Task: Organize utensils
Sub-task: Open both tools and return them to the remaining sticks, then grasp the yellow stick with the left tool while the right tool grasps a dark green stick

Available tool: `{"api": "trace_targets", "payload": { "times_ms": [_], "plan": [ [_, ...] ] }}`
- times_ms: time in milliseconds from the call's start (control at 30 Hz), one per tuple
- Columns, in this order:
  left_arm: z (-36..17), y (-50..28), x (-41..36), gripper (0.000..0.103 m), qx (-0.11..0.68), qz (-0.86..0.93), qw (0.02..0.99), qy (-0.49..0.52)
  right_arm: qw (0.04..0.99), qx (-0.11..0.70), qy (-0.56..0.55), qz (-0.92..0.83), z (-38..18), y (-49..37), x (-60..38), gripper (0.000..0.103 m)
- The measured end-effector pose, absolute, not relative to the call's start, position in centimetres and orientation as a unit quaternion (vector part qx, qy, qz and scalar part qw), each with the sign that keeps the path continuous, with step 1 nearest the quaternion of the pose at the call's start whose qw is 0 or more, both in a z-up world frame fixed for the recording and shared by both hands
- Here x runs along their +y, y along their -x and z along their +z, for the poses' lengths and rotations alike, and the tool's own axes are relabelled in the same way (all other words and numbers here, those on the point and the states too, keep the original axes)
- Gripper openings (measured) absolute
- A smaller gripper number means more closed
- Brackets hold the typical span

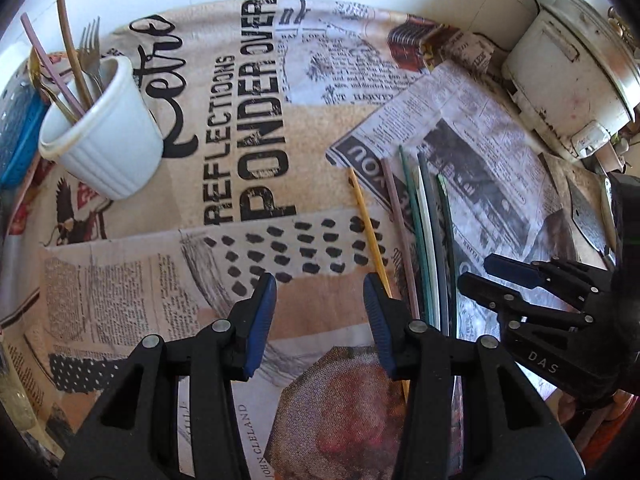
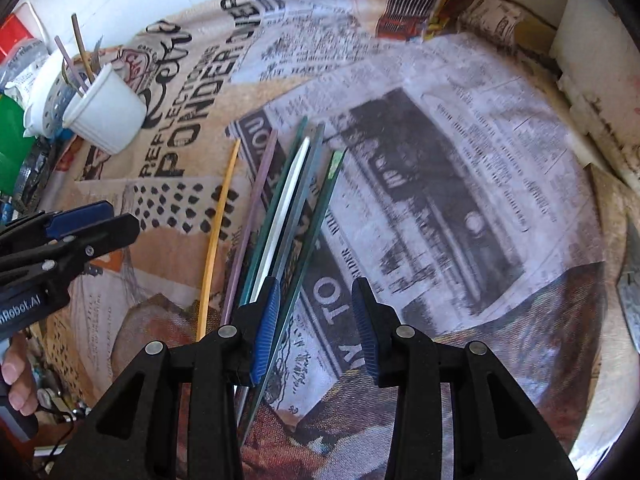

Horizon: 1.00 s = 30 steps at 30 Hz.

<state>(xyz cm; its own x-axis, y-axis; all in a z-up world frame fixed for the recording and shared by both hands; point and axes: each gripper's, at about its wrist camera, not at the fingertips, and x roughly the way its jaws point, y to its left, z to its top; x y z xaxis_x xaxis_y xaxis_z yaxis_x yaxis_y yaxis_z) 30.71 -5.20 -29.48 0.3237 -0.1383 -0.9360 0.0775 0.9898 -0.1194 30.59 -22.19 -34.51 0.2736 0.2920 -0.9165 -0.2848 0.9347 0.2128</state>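
- The bench [image 1: 320, 184] is covered by a cloth printed with newspaper text and large black lettering.
- A white ribbed cup [image 1: 104, 136] is seen at about ten o'clock in the left wrist view, tilted on the cloth; it is also seen at about ten o'clock in the right wrist view [image 2: 106, 114].
- Held in the cup are a fork [image 1: 91, 54], a pink stick [image 1: 48, 60] and a brown stick [image 1: 70, 40], all leaning toward the upper left.
- A row of loose sticks is laid on the cloth at about three o'clock of the left view's centre: a yellow stick [image 1: 366, 228], a mauve stick [image 1: 400, 236], and a tight bundle of green, white and grey sticks [image 1: 430, 248].
- In the right wrist view the bundle [image 2: 288, 216] is seen running from the centre down toward six o'clock, with the yellow stick [image 2: 218, 232] lying apart at its nine o'clock side.
- The left hand-held gripper [image 1: 320, 312] is spread, nothing between its blue pads; its right finger stands over the yellow stick.
- The right hand-held gripper [image 2: 316, 320] is spread as well and nothing is pinched; its left finger [image 2: 266, 320] overlaps the bundle's near end, though contact cannot be told.
- A worn white appliance [image 1: 568, 76] is placed at about two o'clock.
- Fingers of a person's hand [image 2: 18, 384] are seen at eight o'clock in the right wrist view.
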Motion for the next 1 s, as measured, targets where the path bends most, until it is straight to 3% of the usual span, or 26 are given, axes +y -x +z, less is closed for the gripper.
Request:
{"api": "trace_targets", "payload": {
  "times_ms": [267, 400, 500, 733, 867, 1000],
  "plan": [
    [-31.4, -30.9, -7.4, 0.044, 0.598, -0.1, 0.794, 0.028, 0.795, 0.574, 0.008, 0.196, -35.1, -30.4, -21.8, 0.025],
    [-32.2, -31.3, -8.5, 0.041, 0.606, -0.112, 0.787, 0.03, 0.795, 0.575, 0.009, 0.193, -35.2, -30.6, -22.5, 0.009],
    [-32.9, -31.6, -9.1, 0.03, 0.614, -0.115, 0.78, 0.03, 0.795, 0.576, 0.0, 0.192, -35.3, -30.7, -23.4, 0.008],
    [-33.0, -31.4, -10.4, 0.021, 0.605, -0.106, 0.789, -0.014, 0.791, 0.58, -0.015, 0.194, -35.2, -31.4, -23.9, 0.008],
    [-33.1, -31.4, -10.7, 0.008, 0.603, -0.103, 0.79, -0.042, 0.791, 0.577, -0.006, 0.201, -35.2, -31.9, -22.9, 0.009],
    [-33.2, -31.8, -10.7, 0.005, 0.603, -0.117, 0.788, -0.049, 0.793, 0.572, -0.004, 0.209, -35.3, -32.4, -21.9, 0.008]
  ]
}}
